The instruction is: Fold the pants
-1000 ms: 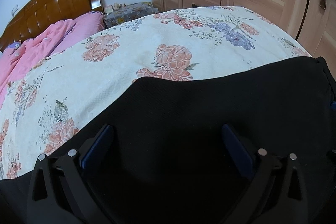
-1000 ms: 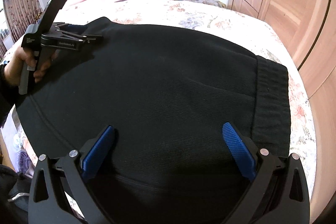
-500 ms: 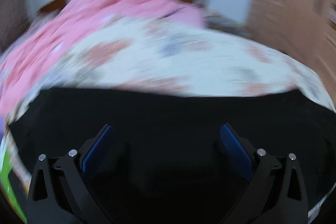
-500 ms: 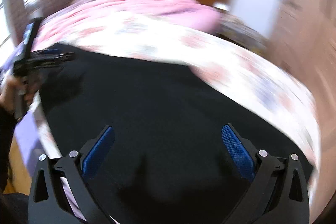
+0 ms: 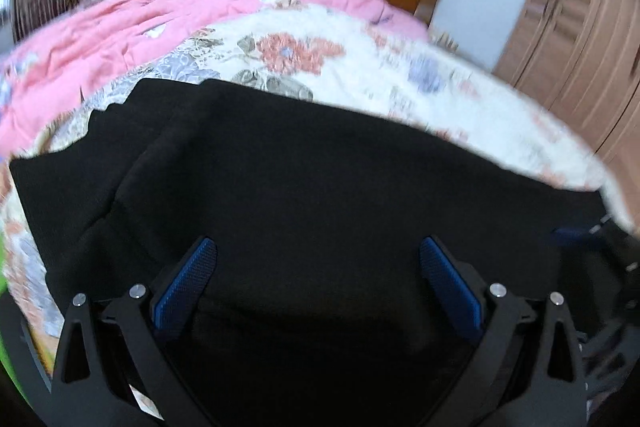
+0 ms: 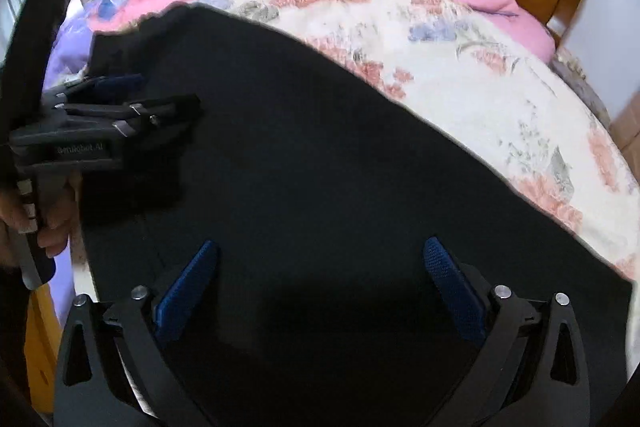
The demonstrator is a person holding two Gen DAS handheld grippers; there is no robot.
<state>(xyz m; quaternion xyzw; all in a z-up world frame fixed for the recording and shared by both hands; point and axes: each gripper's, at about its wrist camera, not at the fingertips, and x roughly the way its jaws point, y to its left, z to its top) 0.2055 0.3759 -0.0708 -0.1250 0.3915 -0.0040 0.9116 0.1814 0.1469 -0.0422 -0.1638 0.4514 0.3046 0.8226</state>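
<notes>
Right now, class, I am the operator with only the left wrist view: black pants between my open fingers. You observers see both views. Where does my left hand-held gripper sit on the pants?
Observer: In the right wrist view, the left hand-held gripper is over the black pants, near their edge, by the far corner.
Operator: And the right one?
Observer: The right hand-held gripper is open, nothing pinched, with the pants spread beneath it.
Operator: What is behind my gripper?
Observer: The hand wrapped around its handle, just off the pants' edge.
</notes>
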